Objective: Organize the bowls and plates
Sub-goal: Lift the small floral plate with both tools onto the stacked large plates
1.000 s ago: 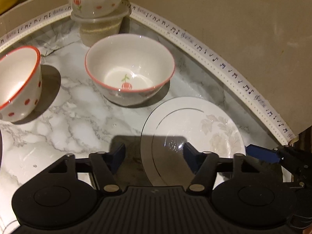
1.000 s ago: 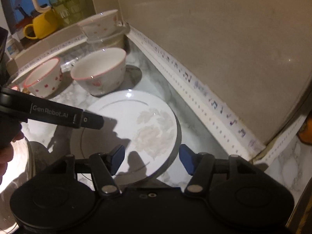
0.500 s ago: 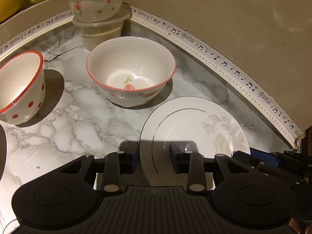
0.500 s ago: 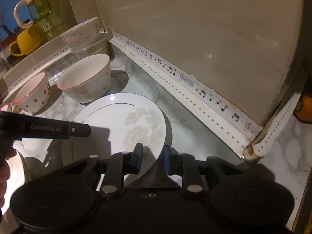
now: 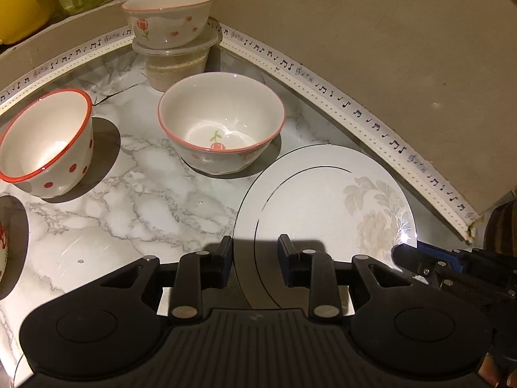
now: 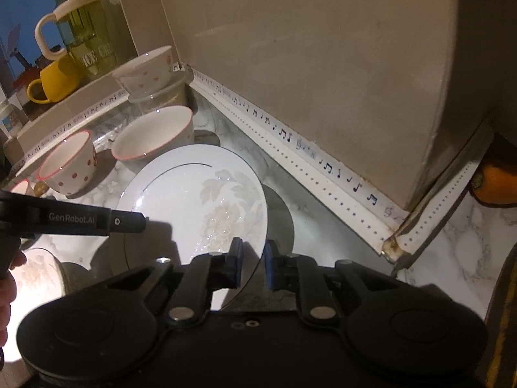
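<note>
A white plate with a pale flower print [image 5: 326, 200] [image 6: 197, 200] is held off the marble counter between both grippers. My left gripper [image 5: 255, 255] is shut on its left rim. My right gripper [image 6: 252, 260] is shut on its right rim, and the plate's shadow lies on the counter below. A bowl with a red rim and cherry print [image 5: 221, 123] [image 6: 155, 134] stands just behind the plate. A red-dotted bowl [image 5: 48, 142] [image 6: 68, 161] stands left of it. A third bowl [image 5: 168, 16] [image 6: 145, 72] sits on a plastic tub [image 5: 176, 64] in the corner.
The beige wall [image 6: 323, 64] with a music-note strip [image 5: 355, 113] runs close along the plate's right side. A yellow mug [image 6: 58, 77] and green pitcher [image 6: 84, 32] stand on a ledge behind. Another dish [image 6: 35, 278] sits at the left.
Both grippers closed from open onto the plate's opposite rims, and the plate has lifted off the counter, tilting slightly. The views have risen.
</note>
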`<state>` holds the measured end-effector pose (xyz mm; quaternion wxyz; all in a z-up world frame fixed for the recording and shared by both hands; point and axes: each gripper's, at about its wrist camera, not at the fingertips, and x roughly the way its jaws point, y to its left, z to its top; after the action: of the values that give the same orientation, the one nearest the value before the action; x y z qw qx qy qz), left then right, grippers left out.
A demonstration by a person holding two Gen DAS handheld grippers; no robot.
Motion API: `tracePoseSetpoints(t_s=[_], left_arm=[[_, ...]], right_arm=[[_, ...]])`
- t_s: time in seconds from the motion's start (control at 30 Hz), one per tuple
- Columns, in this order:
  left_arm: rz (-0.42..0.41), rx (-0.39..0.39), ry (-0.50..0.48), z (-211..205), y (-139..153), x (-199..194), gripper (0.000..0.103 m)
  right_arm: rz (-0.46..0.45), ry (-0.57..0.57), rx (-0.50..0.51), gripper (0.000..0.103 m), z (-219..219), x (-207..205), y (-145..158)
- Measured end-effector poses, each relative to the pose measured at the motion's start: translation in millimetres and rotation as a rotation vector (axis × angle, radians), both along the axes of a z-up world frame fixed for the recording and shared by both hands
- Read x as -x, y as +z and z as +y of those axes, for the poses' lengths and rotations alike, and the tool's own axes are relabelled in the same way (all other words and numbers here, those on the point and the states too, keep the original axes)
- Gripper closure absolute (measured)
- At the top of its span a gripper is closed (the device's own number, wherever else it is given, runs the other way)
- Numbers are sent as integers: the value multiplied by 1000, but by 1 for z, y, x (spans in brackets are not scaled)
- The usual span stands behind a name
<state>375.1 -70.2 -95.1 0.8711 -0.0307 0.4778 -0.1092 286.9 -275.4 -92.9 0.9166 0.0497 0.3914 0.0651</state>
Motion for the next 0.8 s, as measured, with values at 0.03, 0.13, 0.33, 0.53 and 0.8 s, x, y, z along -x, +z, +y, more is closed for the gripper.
tracePoseSetpoints(t_s=[0.03, 0.13, 0.33, 0.53, 0.8], left_arm=[[0, 2, -1, 0, 2, 1, 75], [3, 8, 1, 1, 9, 6, 75], [-6, 7, -4, 5, 28, 18, 75], [1, -2, 9, 13, 41, 30, 75], [5, 0, 60, 41, 57, 53, 75]], right_arm=[[-1, 2, 3, 89, 0, 2, 2], [-3, 3, 11, 89, 2, 4, 10], [-4, 5, 18, 89, 5, 17, 30], [12, 11, 34, 90, 18, 23, 44], [-2, 61, 43, 90, 44, 38, 60]])
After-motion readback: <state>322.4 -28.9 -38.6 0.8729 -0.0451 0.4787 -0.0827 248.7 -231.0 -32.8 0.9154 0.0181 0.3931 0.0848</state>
